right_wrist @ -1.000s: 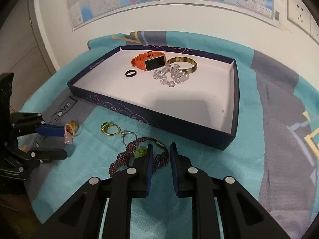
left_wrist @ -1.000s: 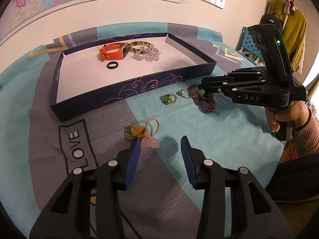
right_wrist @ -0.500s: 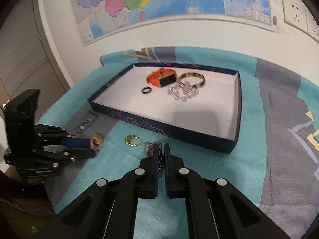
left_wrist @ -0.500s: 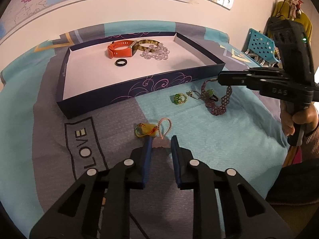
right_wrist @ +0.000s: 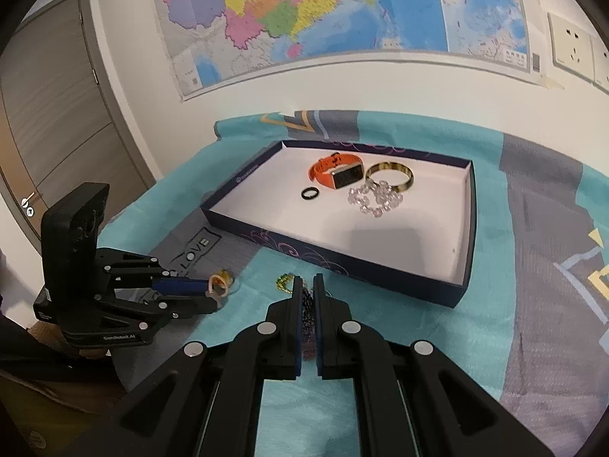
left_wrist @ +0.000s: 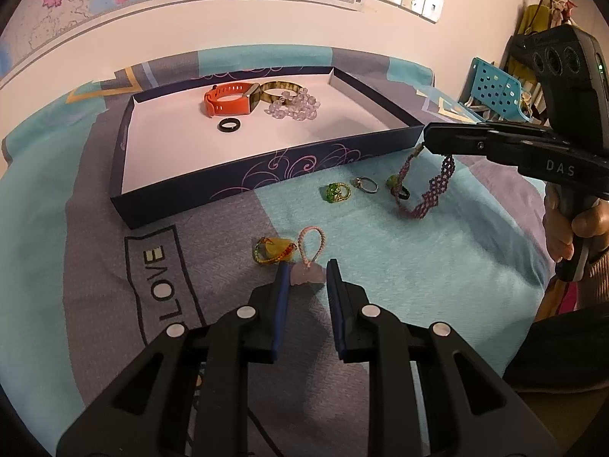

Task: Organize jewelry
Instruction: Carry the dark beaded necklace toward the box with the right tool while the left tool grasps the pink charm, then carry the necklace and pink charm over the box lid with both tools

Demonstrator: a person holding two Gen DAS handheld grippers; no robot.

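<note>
The left claw [left_wrist: 307,271] pinches a pink charm [left_wrist: 306,275] on the bedspread [left_wrist: 437,266]; the right claw [left_wrist: 428,140] lifts a purple beaded bracelet [left_wrist: 426,198].

box [left_wrist: 266,175]: navy, pink swirls | watch [left_wrist: 228,101]: orange | ring [left_wrist: 229,125]: black | bracelet [left_wrist: 422,205]: purple | cloth [left_wrist: 437,266]: teal-grey

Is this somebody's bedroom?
Probably a bedroom or another room at home. A patterned bedspread covers the surface, clothes hang in a corner, and a wall map hangs near a wooden door.
</note>
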